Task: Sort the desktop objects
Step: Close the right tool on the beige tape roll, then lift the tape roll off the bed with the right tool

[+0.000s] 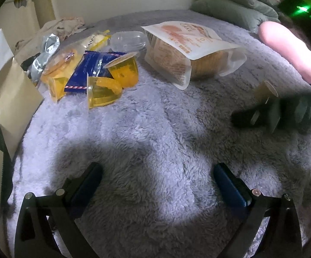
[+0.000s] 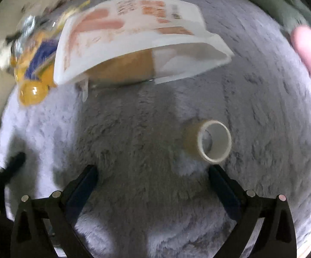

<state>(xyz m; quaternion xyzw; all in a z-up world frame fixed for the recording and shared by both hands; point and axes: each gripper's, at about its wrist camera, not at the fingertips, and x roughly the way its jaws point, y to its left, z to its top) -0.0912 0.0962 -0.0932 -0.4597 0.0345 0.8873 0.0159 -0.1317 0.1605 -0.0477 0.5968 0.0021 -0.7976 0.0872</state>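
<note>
A roll of brown tape (image 2: 207,142) lies on its side on the grey fluffy blanket (image 2: 147,142), just ahead of my right gripper's (image 2: 153,172) right finger; it also shows in the left wrist view (image 1: 265,90). The right gripper is open and empty, and appears in the left wrist view (image 1: 260,116) next to the tape. My left gripper (image 1: 157,169) is open and empty over bare blanket (image 1: 155,129). A big white snack bag (image 1: 190,49) lies beyond, also in the right wrist view (image 2: 138,40). Yellow jelly cups (image 1: 103,88) and a blue packet (image 1: 91,68) sit at the left.
A clear plastic lid (image 1: 128,40), a silver wrapper (image 1: 44,53) and a round biscuit pack (image 1: 63,62) lie in the left pile. A paper bag (image 1: 7,92) stands at the left edge. Grey pillows (image 1: 235,6) are at the back. A bare forearm (image 1: 291,51) is at the right.
</note>
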